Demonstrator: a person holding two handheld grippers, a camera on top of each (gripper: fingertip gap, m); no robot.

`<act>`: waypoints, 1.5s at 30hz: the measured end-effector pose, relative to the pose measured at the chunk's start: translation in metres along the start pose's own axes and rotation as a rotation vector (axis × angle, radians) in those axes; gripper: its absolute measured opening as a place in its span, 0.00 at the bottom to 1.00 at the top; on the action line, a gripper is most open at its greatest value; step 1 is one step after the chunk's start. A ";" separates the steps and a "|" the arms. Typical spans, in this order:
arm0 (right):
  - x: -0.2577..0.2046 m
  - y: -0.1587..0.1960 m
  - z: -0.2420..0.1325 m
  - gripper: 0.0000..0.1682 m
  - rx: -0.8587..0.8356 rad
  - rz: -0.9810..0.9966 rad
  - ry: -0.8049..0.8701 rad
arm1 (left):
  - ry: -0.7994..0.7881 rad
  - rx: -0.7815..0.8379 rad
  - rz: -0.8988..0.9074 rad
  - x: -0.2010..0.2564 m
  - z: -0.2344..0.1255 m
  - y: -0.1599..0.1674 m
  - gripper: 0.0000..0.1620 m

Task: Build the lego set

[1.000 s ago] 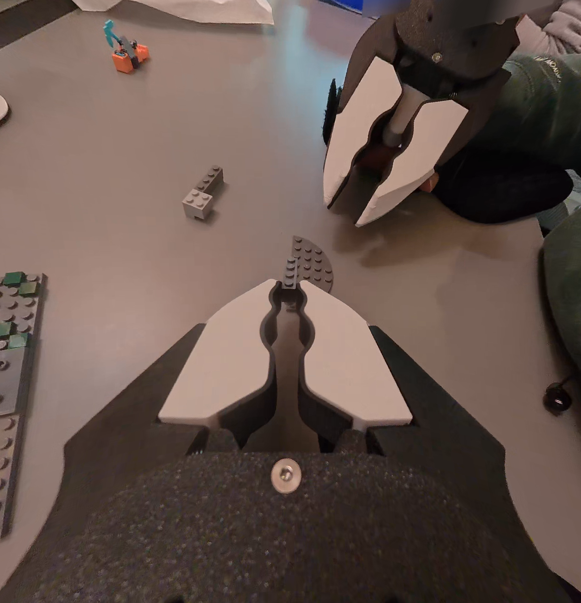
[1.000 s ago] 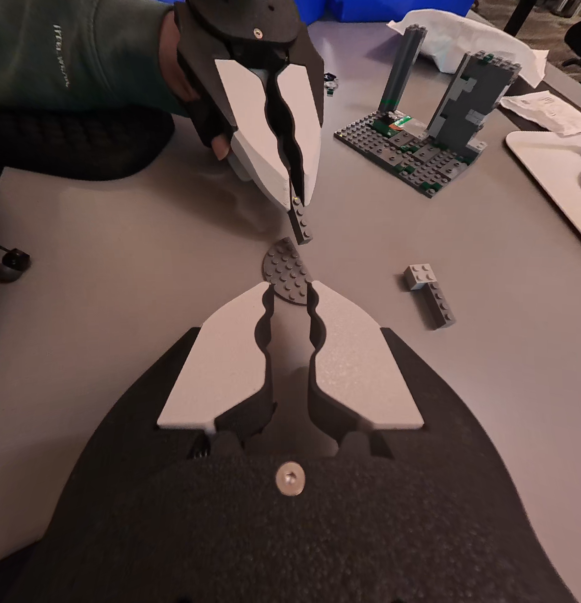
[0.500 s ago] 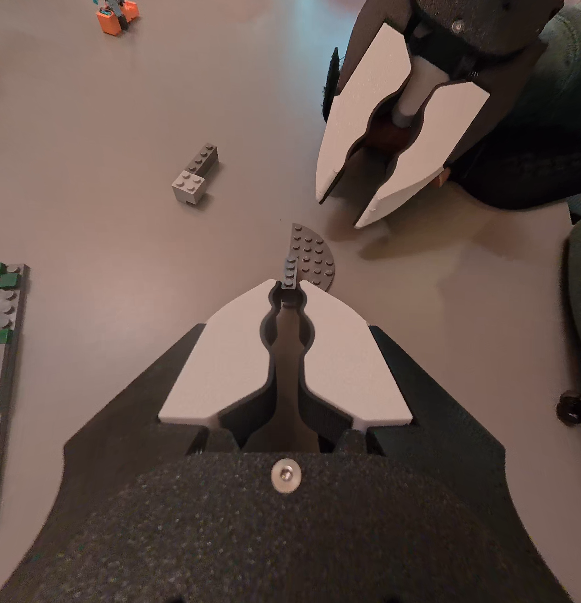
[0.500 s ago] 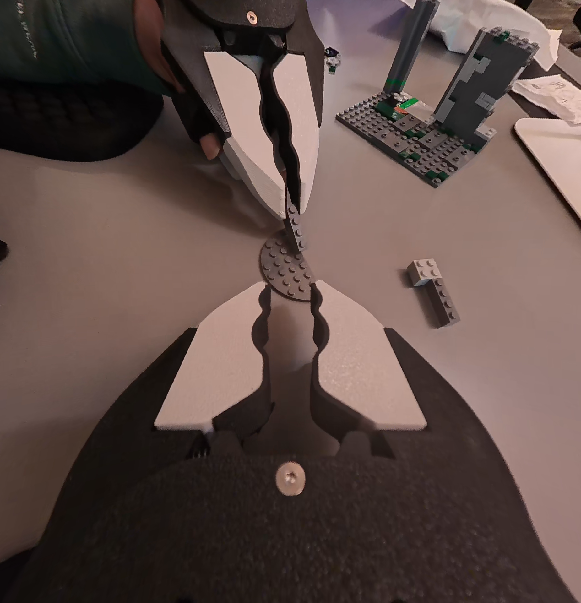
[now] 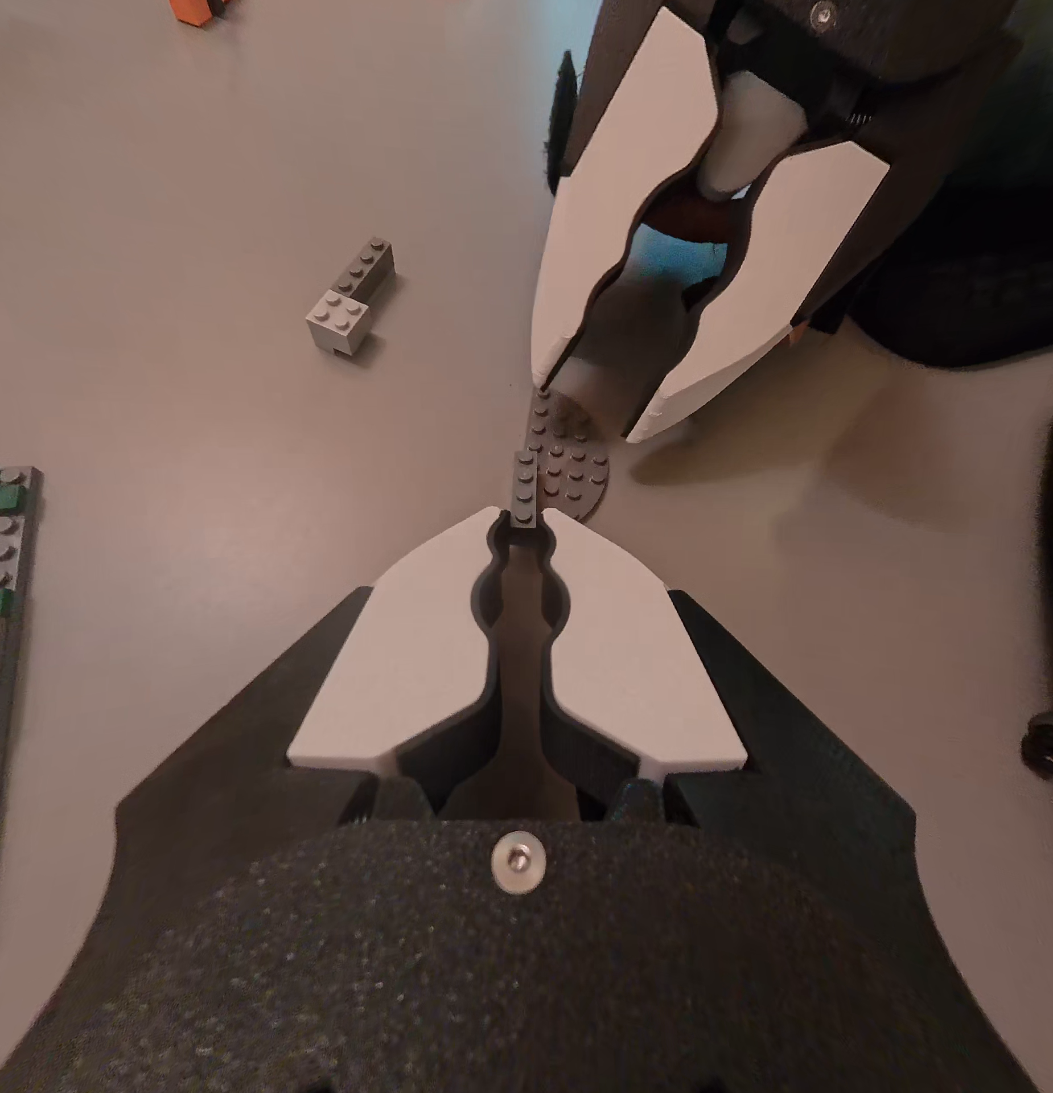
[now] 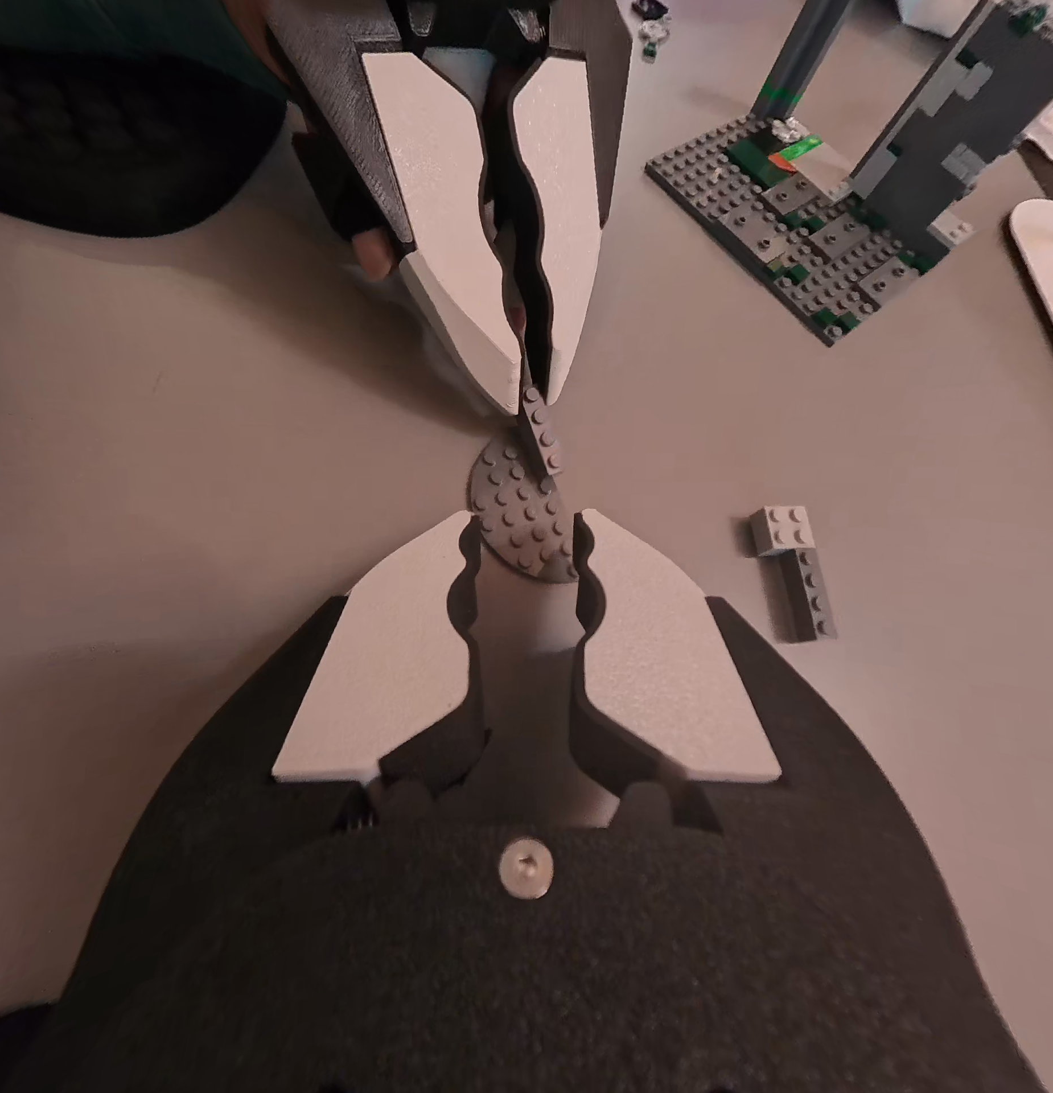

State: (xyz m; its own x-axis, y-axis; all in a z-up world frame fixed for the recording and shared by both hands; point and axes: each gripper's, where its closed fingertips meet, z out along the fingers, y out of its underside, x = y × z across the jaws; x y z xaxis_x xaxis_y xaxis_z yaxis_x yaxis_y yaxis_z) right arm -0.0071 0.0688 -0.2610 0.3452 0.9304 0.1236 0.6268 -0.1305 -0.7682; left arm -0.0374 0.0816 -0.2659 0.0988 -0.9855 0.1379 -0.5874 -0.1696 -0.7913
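Observation:
My left gripper [image 5: 521, 514] is shut on one end of a narrow dark grey plate [image 5: 525, 488]. The plate's free end is tilted down onto the straight edge of a dark grey half-round plate [image 5: 574, 467] that lies flat on the table. My right gripper [image 6: 524, 517] is open, and its fingertips stand on either side of the half-round plate [image 6: 515, 503]. In the right wrist view the left gripper [image 6: 536, 390] comes in from above with the narrow plate [image 6: 542, 437]. The right gripper [image 5: 589, 408] also shows in the left wrist view.
A light grey brick joined to a dark grey brick [image 6: 790, 568] lies to the right of the plates. The dark grey baseplate with towers [image 6: 837, 236] stands further back, and a white tray [image 6: 1044, 284] is beside it. An orange piece [image 5: 196, 7] lies far off. A person's dark sleeve [image 6: 98, 130] rests on the table. The dark grey brick [image 6: 790, 568] is about 8 cm from my right fingertips. Seen from the left wrist view [image 5: 360, 292] as well.
Both grippers have closed in on the half-round plate. The left one has brought the narrow plate down onto its straight edge. The right fingertips now flank it.

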 end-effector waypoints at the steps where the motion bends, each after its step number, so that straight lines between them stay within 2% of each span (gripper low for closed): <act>1: 0.001 -0.001 0.002 0.18 -0.008 -0.006 -0.008 | -0.002 -0.001 0.001 0.000 0.000 0.000 0.05; 15: 0.000 -0.002 0.014 0.21 -0.067 -0.043 -0.067 | -0.006 -0.019 0.002 0.000 0.002 0.003 0.05; 33: 0.001 0.001 0.019 0.18 -0.086 -0.065 -0.071 | -0.017 -0.005 0.007 0.001 0.002 0.000 0.05; 45: -0.002 0.004 0.020 0.19 -0.134 -0.055 -0.129 | -0.023 -0.015 0.014 0.001 0.002 0.002 0.05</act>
State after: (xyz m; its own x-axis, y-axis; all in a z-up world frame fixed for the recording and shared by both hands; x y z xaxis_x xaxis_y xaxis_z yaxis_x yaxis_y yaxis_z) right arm -0.0191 0.0729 -0.2768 0.2211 0.9724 0.0746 0.7323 -0.1150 -0.6712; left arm -0.0364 0.0802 -0.2684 0.1085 -0.9876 0.1131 -0.6005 -0.1558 -0.7843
